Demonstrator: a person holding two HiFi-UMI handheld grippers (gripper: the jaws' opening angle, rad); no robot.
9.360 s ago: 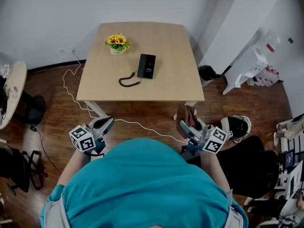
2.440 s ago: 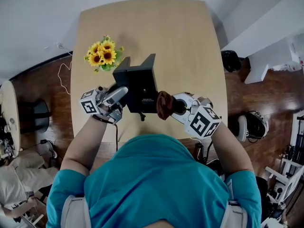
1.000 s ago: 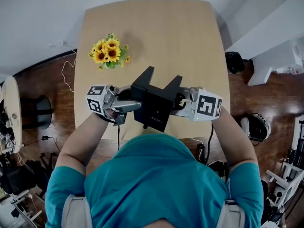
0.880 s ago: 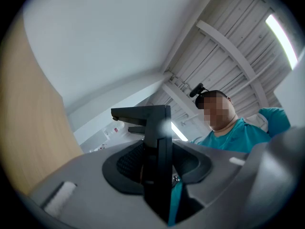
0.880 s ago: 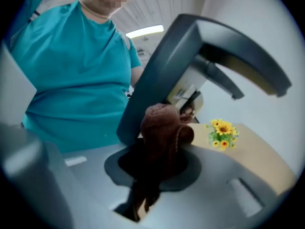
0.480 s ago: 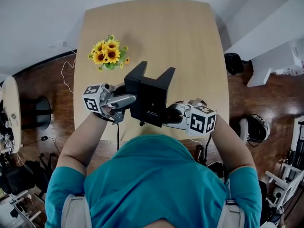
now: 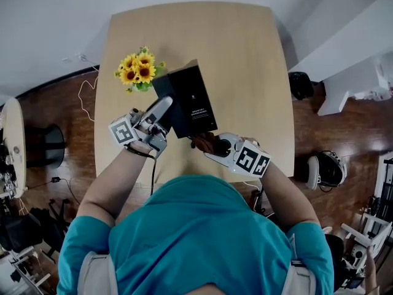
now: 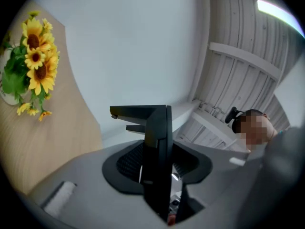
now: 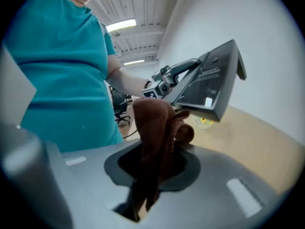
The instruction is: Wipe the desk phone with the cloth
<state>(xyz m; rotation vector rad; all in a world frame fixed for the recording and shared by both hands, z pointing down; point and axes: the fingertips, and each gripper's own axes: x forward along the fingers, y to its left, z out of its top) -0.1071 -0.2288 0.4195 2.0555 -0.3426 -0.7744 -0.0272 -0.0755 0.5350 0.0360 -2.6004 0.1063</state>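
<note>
The black desk phone [image 7: 187, 100] is lifted off the wooden table [image 7: 245, 54] and tilted, its flat printed side facing up. My left gripper [image 7: 164, 108] is shut on its left edge; in the left gripper view the phone [image 8: 159, 147] stands edge-on between the jaws. My right gripper [image 7: 212, 145] is shut on a brown cloth [image 7: 206, 141], which sits at the phone's near corner. The right gripper view shows the bunched cloth [image 9: 155, 128] in the jaws, with the phone [image 9: 209, 82] just beyond it. Whether cloth and phone touch is unclear.
A pot of sunflowers [image 7: 140, 71] stands on the table just left of the phone. A black bin [image 7: 301, 80] and a round dark object [image 7: 322, 168] sit on the floor to the right. A white cable [image 7: 86, 94] trails on the floor at the left.
The phone has been turned: its stand legs pointed up before, and now its flat side faces up. My right gripper with the cloth slid left to the phone's near corner.
</note>
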